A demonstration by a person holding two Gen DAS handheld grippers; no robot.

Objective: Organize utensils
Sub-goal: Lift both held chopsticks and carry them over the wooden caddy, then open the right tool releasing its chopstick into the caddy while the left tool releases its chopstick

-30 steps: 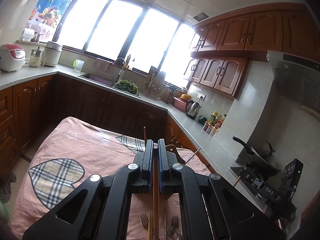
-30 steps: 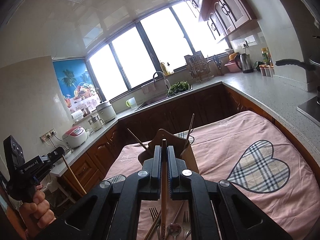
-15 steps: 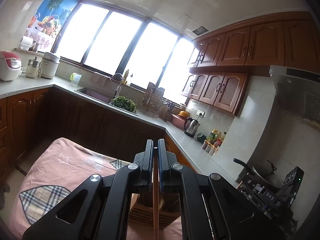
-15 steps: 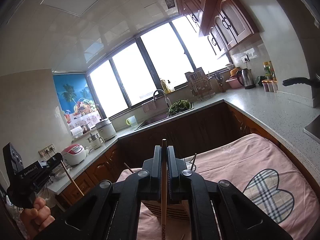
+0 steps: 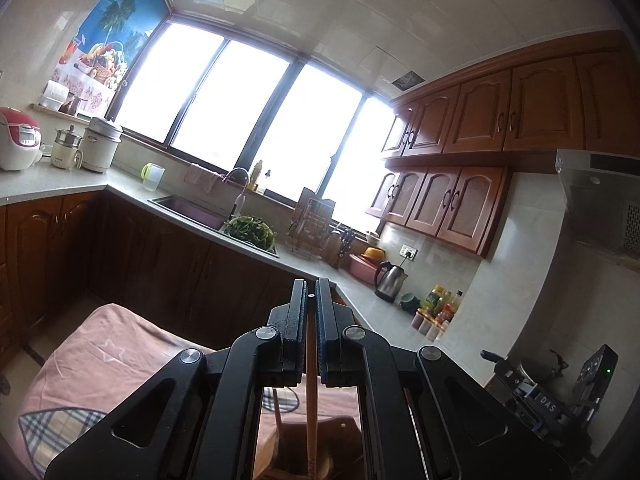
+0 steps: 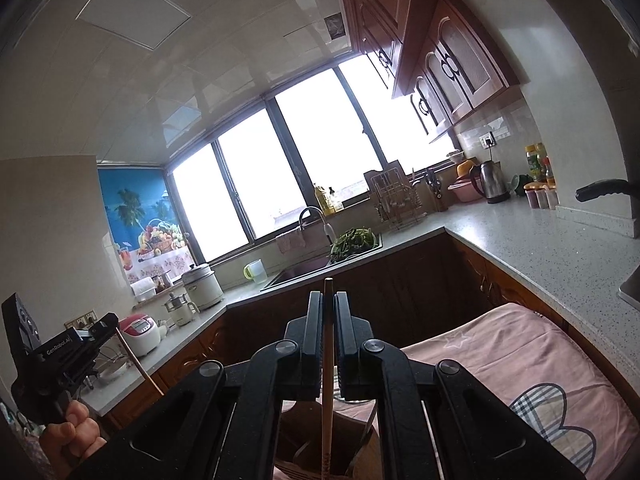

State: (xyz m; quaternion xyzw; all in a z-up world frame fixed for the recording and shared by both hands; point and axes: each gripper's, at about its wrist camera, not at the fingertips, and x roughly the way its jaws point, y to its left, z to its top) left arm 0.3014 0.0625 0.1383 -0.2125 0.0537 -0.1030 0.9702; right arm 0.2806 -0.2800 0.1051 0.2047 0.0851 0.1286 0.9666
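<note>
Two grippers each pinch one wooden chopstick. The left gripper (image 5: 311, 294) has its jaws closed on a chopstick (image 5: 311, 408) that runs down between the fingers toward a wooden holder (image 5: 340, 436) below, where another stick (image 5: 277, 404) already stands. The right gripper (image 6: 328, 296) is likewise clamped on a chopstick (image 6: 327, 392), whose top pokes just above the fingertips and whose lower end points into the holder (image 6: 296, 452) at the bottom of the right wrist view. The holder sits on a pink cloth (image 6: 520, 360) with plaid hearts. From the right wrist view, the left hand (image 6: 74, 426) grips its tool at far left, the stick slanting down from it. Beyond lie the counter (image 6: 540, 248), sink (image 5: 192, 210), kettle (image 5: 390, 280) and bright window (image 5: 260, 120).
</note>
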